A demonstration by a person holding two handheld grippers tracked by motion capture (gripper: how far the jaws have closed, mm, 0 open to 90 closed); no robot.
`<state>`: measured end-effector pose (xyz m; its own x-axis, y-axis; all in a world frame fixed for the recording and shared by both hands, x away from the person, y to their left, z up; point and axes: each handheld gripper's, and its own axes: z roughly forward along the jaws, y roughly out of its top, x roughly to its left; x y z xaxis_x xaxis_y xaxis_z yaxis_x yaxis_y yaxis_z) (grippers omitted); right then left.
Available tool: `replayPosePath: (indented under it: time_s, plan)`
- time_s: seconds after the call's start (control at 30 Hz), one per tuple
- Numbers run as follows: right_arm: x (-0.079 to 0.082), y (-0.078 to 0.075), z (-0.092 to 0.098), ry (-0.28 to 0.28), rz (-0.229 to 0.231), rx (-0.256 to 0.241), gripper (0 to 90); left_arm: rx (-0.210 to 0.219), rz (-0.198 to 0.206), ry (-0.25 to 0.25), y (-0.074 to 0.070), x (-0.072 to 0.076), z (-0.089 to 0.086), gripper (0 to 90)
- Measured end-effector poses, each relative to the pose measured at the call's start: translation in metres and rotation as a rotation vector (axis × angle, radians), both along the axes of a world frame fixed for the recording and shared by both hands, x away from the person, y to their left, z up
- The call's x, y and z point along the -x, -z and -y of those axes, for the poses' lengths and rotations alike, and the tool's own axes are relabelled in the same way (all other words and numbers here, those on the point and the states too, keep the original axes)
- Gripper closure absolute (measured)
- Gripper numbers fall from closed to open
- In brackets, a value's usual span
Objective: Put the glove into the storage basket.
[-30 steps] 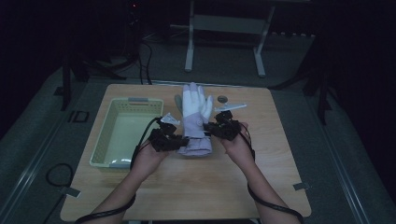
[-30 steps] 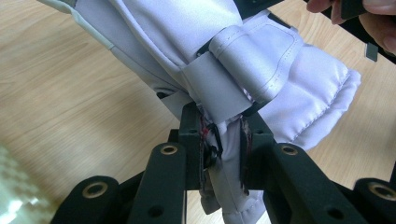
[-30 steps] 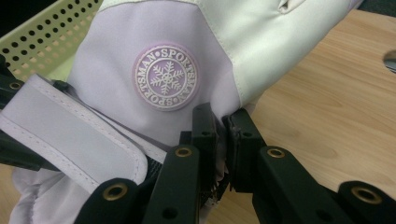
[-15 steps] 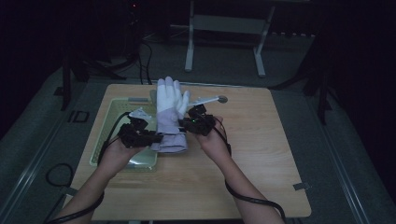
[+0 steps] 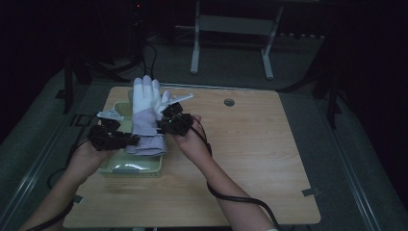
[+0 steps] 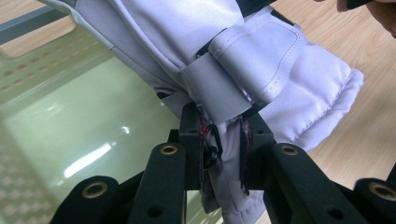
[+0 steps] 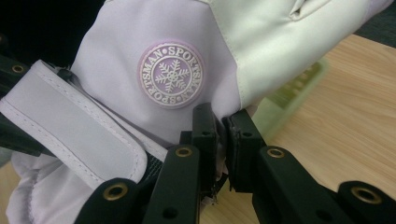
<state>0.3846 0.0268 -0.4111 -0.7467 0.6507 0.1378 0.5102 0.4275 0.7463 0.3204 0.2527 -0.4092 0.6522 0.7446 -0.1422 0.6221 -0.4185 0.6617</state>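
Note:
A pale lilac and white ski glove (image 5: 146, 115) hangs in the air over the light green basket (image 5: 146, 166) at the table's left. My left gripper (image 5: 126, 140) is shut on the glove's cuff edge (image 6: 224, 149), with the wrist strap (image 6: 243, 79) just above its jaws. My right gripper (image 5: 166, 126) is shut on the glove's side (image 7: 219, 126), right below a round snowflake badge (image 7: 172, 73). The glove's fingers point up and away from me.
The basket's glossy green floor (image 6: 84, 140) lies under the glove, its perforated wall (image 6: 42, 65) beyond. A round hole (image 5: 229, 102) sits in the wooden table (image 5: 250, 144) at the back. A metal stand (image 5: 231, 29) is on the floor behind.
Both grippers have carried the glove leftward from the table's middle until it hangs over the basket. The glove has risen more upright.

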Motion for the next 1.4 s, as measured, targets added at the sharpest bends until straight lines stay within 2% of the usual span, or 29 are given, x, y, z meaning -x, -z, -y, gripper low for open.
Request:
replayPosePath:
  time_s: [0.03,0.17,0.3,0.4,0.57,0.7,0.77,0.9,1.03,1.13,1.23,1.33,1.4]
  plan:
    - [0.000,0.000,0.000,0.000,0.000,0.000,83.3,0.000,0.000,0.000,0.000,0.000,0.000,75.2]
    - [0.003,0.005,-0.022,-0.013,-0.006,-0.001,83.4,-0.010,-0.012,0.002,0.006,0.003,-0.020,75.1]
    - [0.003,0.016,-0.039,-0.019,-0.023,0.021,83.4,-0.021,-0.034,-0.012,0.021,0.003,-0.034,75.1]
    - [0.003,0.033,-0.050,-0.003,-0.046,0.051,83.5,-0.022,-0.070,-0.017,0.040,0.000,-0.039,75.1]
    - [-0.001,0.062,-0.054,0.004,-0.107,0.087,83.5,0.001,-0.142,-0.007,0.071,-0.007,-0.039,75.1]
    - [-0.005,0.079,-0.056,0.015,-0.147,0.132,83.4,0.013,-0.191,-0.004,0.087,-0.014,-0.039,74.9]
    - [-0.006,0.085,-0.057,0.024,-0.163,0.154,83.4,0.002,-0.213,-0.006,0.094,-0.018,-0.037,74.8]
    - [-0.010,0.092,-0.058,0.045,-0.194,0.191,82.7,-0.025,-0.227,-0.011,0.101,-0.023,-0.031,74.1]
    - [-0.012,0.098,-0.061,0.029,-0.210,0.225,80.1,-0.084,-0.228,-0.026,0.103,-0.024,-0.027,72.2]
    - [-0.013,0.098,-0.061,0.029,-0.220,0.218,75.3,-0.116,-0.236,-0.045,0.104,-0.024,-0.025,68.7]
    - [-0.013,0.094,-0.061,0.025,-0.218,0.205,65.0,-0.162,-0.214,-0.072,0.104,-0.023,-0.023,62.3]
    - [-0.013,0.087,-0.061,0.037,-0.194,0.198,55.2,-0.117,-0.212,-0.079,0.101,-0.021,-0.026,57.7]
    - [-0.013,0.082,-0.058,0.035,-0.177,0.180,50.1,-0.088,-0.194,-0.083,0.097,-0.019,-0.029,51.6]
